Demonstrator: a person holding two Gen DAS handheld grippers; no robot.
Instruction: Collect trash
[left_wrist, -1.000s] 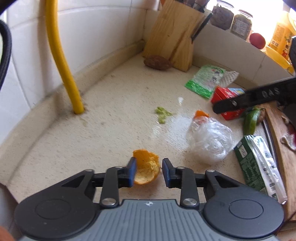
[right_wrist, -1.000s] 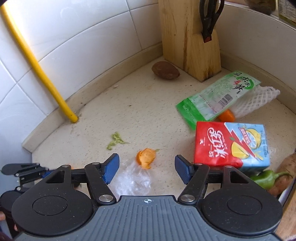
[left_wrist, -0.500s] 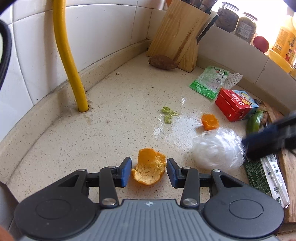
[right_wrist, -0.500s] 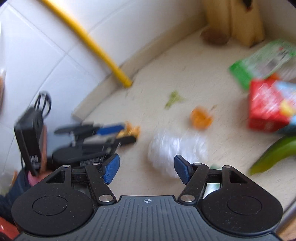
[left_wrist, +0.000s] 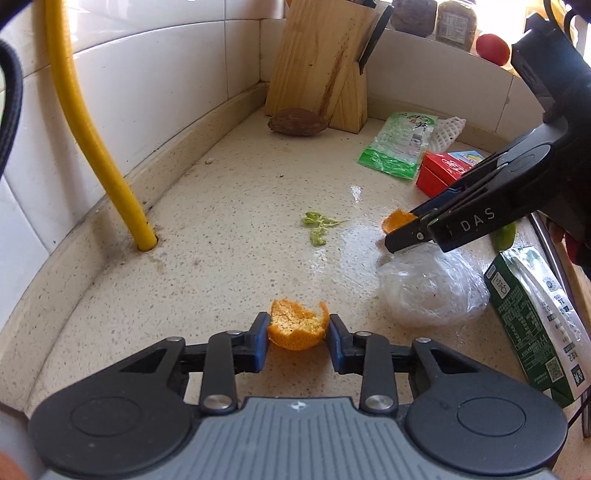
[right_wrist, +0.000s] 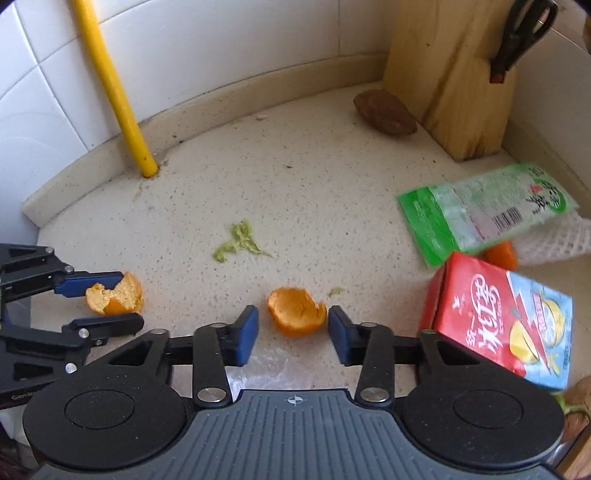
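Observation:
A torn orange peel (left_wrist: 297, 328) lies on the speckled counter (left_wrist: 229, 236) between the pads of my left gripper (left_wrist: 298, 332), which touch it on both sides; the right wrist view shows that left gripper (right_wrist: 129, 299) low on the left, shut on this peel (right_wrist: 114, 293). A smaller orange peel (right_wrist: 297, 312) sits between the fingers of my right gripper (right_wrist: 293, 321), which is open with a gap on the left side. In the left wrist view, the right gripper (left_wrist: 404, 229) hangs over that peel (left_wrist: 397, 221). A clear plastic bag (left_wrist: 430, 291) lies just beneath it.
A green leaf scrap (right_wrist: 236, 243), a green wrapper (right_wrist: 484, 214), white foam net (left_wrist: 448, 127), a red drink carton (right_wrist: 498, 317) and a green carton (left_wrist: 535, 325) lie to the right. The knife block (left_wrist: 317, 62), a brown tuber (left_wrist: 297, 122) and a yellow pipe (left_wrist: 96, 147) stand by the tiled wall.
My left gripper's fingers narrowed onto the torn peel. The right gripper swung away, then came back down with its open fingers around the smaller peel.

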